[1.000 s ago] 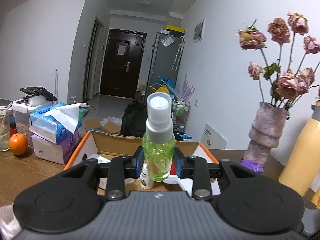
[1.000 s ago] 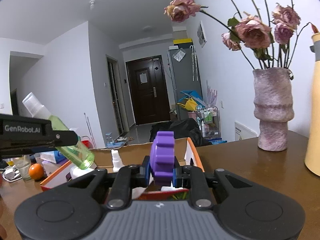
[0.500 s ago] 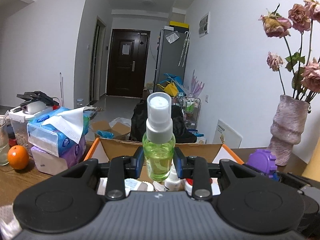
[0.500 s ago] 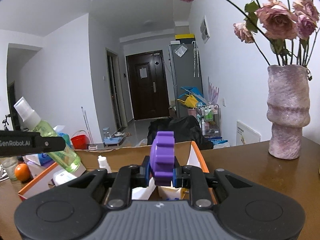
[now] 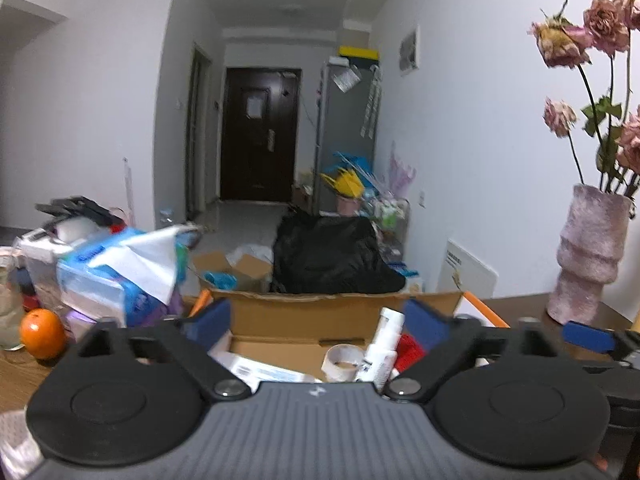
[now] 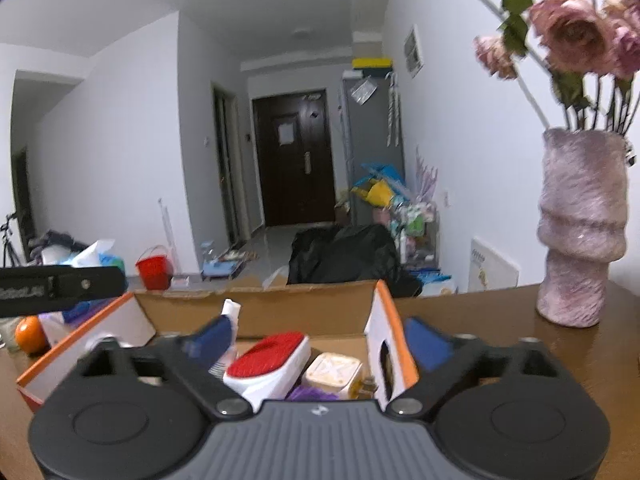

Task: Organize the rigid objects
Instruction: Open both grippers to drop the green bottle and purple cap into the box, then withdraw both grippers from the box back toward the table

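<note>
jaws of left gripper [image 5: 318, 322] and right gripper [image 6: 316, 338] opening, empty now, green bottle and purple piece gone over cardboard box [image 6: 304, 308]

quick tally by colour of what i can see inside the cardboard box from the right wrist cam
white: 2, spray bottle and charger plug
red and white: 1, brush
purple: 1, toy piece
total: 4
</note>
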Demonstrator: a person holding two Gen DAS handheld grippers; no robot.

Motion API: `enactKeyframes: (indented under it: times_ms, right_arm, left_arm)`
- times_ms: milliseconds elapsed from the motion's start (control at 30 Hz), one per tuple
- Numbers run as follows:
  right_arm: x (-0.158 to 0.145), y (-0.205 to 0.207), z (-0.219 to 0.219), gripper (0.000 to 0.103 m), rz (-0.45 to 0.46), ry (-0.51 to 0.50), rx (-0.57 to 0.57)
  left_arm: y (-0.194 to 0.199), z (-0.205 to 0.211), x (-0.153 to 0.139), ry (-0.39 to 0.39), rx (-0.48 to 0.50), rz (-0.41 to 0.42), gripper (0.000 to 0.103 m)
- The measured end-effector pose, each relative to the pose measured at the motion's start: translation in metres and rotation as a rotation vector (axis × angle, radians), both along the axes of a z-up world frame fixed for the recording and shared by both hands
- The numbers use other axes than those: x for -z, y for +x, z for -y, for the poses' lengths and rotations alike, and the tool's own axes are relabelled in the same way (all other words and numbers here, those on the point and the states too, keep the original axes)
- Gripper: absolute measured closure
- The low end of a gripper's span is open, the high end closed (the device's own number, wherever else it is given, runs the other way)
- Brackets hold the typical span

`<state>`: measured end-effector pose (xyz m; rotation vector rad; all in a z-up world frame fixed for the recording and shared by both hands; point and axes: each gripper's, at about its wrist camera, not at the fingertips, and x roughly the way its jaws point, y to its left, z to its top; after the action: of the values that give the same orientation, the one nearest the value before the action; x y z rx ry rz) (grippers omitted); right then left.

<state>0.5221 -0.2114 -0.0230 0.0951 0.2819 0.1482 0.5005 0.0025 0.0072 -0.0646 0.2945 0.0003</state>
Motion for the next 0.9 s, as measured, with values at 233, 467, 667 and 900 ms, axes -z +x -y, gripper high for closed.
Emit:
enactKeyframes:
  times_ms: [233,467,667,900]
  right_arm:
    - [-0.007,-0.006,0.005,0.0,0.011,0.025,0.009]
    - [-0.013,-0.012,0.001,0.0,0.009,0.009,-0.006]
    - [-0.02,-0.029,0.0,0.0,-0.002,-0.017,-0.014]
    - [-0.033,-0.064,0.002,0.0,0.018,-0.025,-0.022]
  left_arm:
    - [-0.003,-0.005,-0.004,-0.016,-0.025,0.01,0.0]
    - [-0.012,-0.008,-0.01,0.0,-0.039,0.022,0.0]
    - [-0.034,-0.009,-0.018,0.009,-0.054,0.04,0.0]
    - [-0.074,-0.013,-0.031,0.011,-0.061,0.063,0.0]
